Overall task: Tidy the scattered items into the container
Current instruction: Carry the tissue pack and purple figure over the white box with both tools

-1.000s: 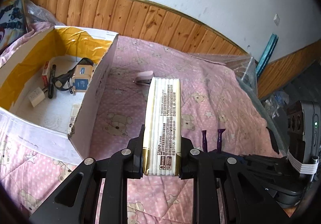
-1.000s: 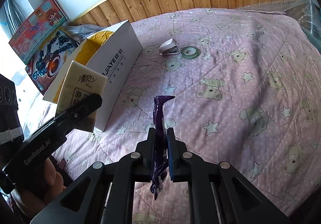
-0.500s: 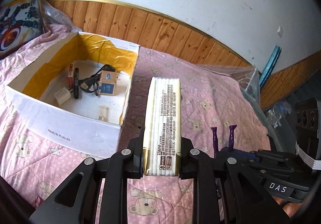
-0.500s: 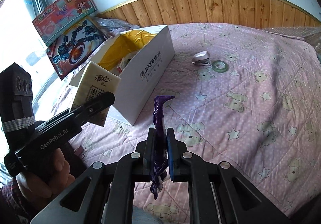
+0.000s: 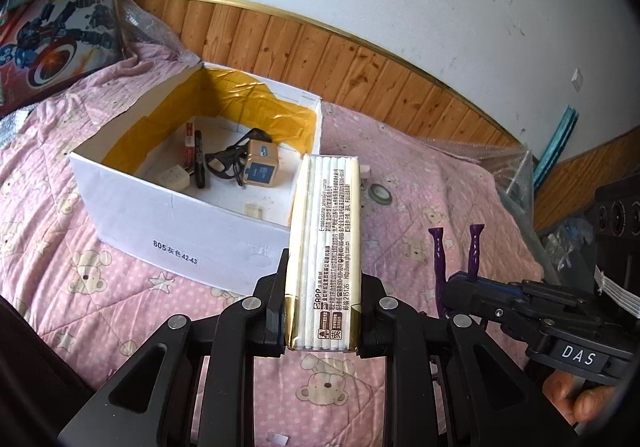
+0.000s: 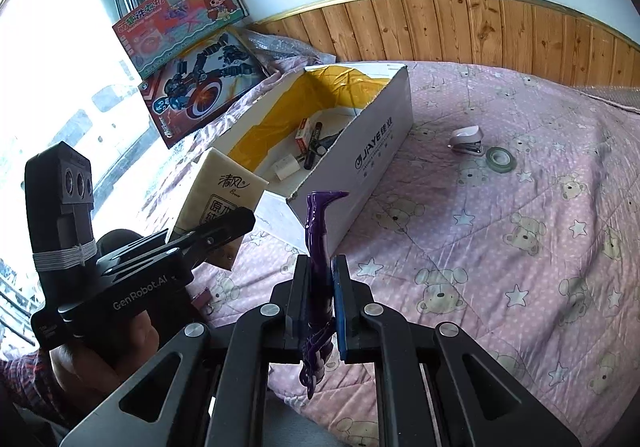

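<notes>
In box: the white box [image 5: 172, 215] on the pink bedspread [image 6: 500, 247] holds about 5 small items.
Left gripper [image 5: 324, 311]: clamps a tissue pack [image 5: 326, 247], short of the box.
Right gripper [image 6: 320, 287]: grips a purple clip [image 6: 318, 247].
Left out: stapler [image 6: 467, 140], tape ring [image 6: 501, 159].

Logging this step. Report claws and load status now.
Left claw shut on tissue pack, short of the white box. Right claw shut on purple clip. Stapler and tape roll on the quilt. Path to box open.
</notes>
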